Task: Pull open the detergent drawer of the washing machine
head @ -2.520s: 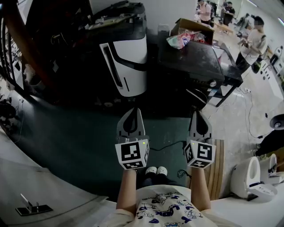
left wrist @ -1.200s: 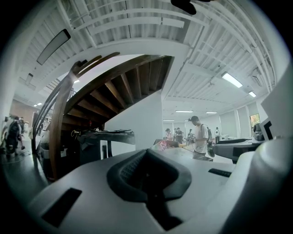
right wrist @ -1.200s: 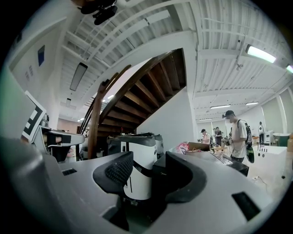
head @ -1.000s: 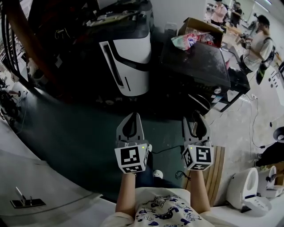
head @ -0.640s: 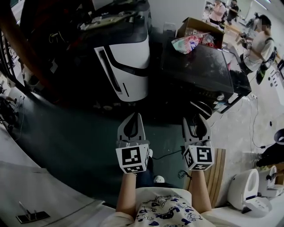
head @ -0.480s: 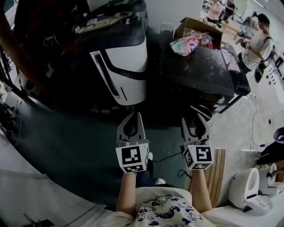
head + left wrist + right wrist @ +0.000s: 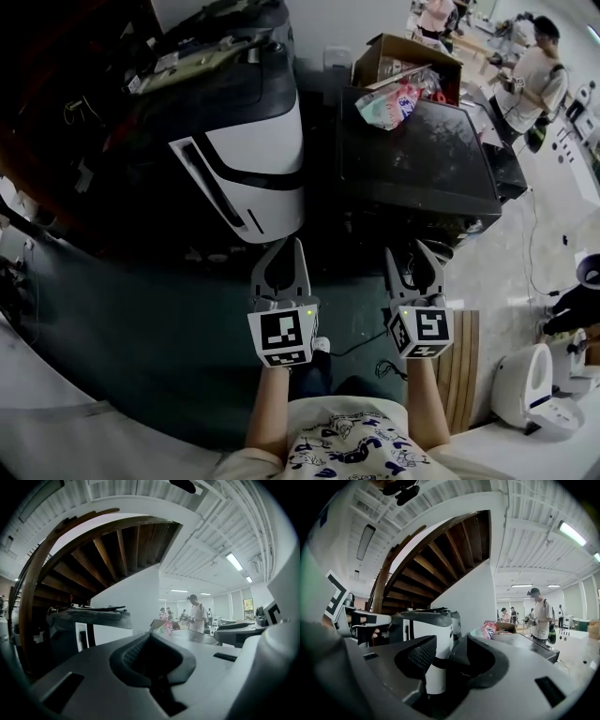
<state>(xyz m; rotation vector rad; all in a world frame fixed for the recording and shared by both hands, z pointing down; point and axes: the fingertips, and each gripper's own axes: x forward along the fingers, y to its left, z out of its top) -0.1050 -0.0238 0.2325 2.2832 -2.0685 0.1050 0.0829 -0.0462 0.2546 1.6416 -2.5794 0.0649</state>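
The dark washing machine (image 7: 412, 155) stands ahead to the right, seen from above. Its front panel is in shadow and I cannot make out the detergent drawer. In the right gripper view its top (image 7: 524, 641) shows beyond the jaws. My left gripper (image 7: 285, 246) is held in the air in front of the machines, jaws together and holding nothing; in its own view the left gripper (image 7: 152, 637) points over the machine tops. My right gripper (image 7: 419, 249) hangs just short of the washer's front, apart from it, jaws parted and empty. Between them the right gripper (image 7: 451, 649) frames a white appliance.
A white-and-black appliance (image 7: 248, 159) stands left of the washer. A cardboard box (image 7: 403, 56) and a colourful bag (image 7: 389, 101) sit at the washer's back. People (image 7: 534, 70) stand at the far right. A cable (image 7: 361, 347) and wooden slats (image 7: 461, 361) lie on the floor.
The view has closed in on the two machines, which now sit larger and nearer. Both grippers keep the same pose, left shut and right open.
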